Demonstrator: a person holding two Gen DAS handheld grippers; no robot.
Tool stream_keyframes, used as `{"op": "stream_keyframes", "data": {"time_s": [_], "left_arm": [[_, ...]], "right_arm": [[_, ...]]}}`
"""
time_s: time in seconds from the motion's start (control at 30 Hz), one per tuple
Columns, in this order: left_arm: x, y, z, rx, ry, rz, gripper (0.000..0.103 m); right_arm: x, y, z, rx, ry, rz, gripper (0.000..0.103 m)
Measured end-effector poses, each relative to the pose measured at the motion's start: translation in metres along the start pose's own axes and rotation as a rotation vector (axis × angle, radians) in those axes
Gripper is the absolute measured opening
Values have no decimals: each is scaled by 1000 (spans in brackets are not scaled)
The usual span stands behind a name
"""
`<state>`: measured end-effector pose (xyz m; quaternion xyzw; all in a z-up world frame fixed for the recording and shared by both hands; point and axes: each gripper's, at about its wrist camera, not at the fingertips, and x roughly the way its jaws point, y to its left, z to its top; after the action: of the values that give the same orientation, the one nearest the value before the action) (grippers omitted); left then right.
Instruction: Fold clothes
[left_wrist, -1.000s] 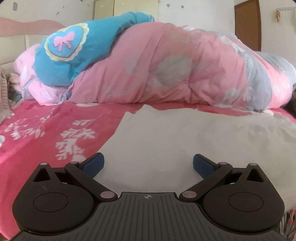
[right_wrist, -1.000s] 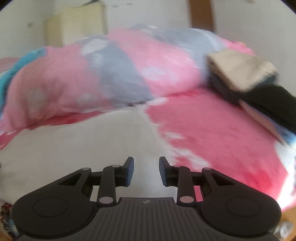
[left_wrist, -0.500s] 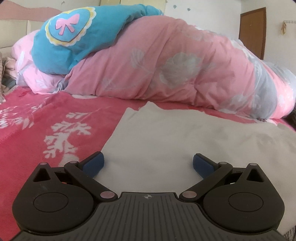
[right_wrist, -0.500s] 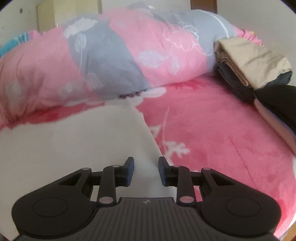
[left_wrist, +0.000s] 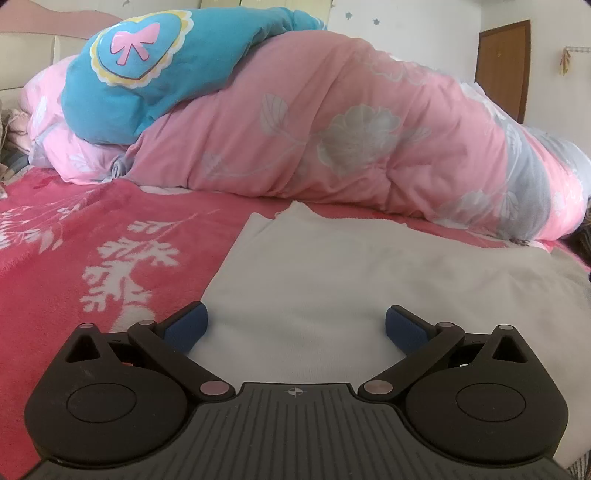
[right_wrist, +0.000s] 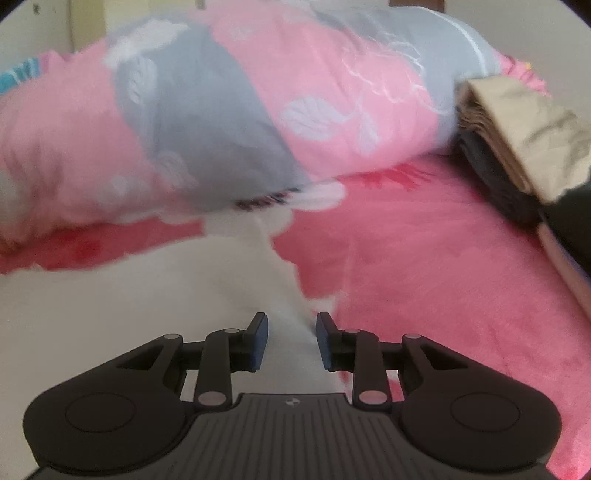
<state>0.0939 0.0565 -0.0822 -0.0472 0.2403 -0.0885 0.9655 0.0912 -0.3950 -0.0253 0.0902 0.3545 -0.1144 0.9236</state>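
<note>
While we look along the left gripper (left_wrist: 294, 326), we see its jaws spread wide, with nothing between the blue pads (left_wrist: 186, 325) but the white garment (left_wrist: 351, 269) lying flat beneath them. We cannot tell whether the pads touch the cloth. The garment is spread on the red blanket (left_wrist: 92, 236), its left edge just beside the left pad, its far edge near the pink duvet (left_wrist: 332, 129). A blue pillow (left_wrist: 147, 70) rests on the duvet.

In the right view, which is somewhat blurred, we see the right gripper (right_wrist: 291, 339) with a narrow gap between its jaws, gripping nothing. It stands over the garment's right edge (right_wrist: 288, 295), where white cloth meets blanket (right_wrist: 424, 258). Folded clothes (right_wrist: 524, 140) are stacked at the far right.
</note>
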Motion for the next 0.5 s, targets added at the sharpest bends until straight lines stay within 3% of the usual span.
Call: {"op": "stream_keyframes", "data": {"time_s": [0.1, 0.17, 0.27, 0.37, 0.5], "left_arm": [[0, 0, 0, -2, -1, -2, 103], [0, 1, 0, -5, 0, -4, 103], [0, 1, 1, -7, 0, -6, 103], [-2, 2, 3, -11, 0, -6, 103], [-8, 1, 8, -8, -11, -1, 103]], "right_arm": [[12, 2, 3, 18, 34, 59, 31], [27, -4, 3, 44, 62, 34, 30], [28, -22, 10, 130, 37, -93, 32], [1, -20, 6, 149, -19, -31, 32], [-27, 9, -11, 80, -62, 108, 32]]}}
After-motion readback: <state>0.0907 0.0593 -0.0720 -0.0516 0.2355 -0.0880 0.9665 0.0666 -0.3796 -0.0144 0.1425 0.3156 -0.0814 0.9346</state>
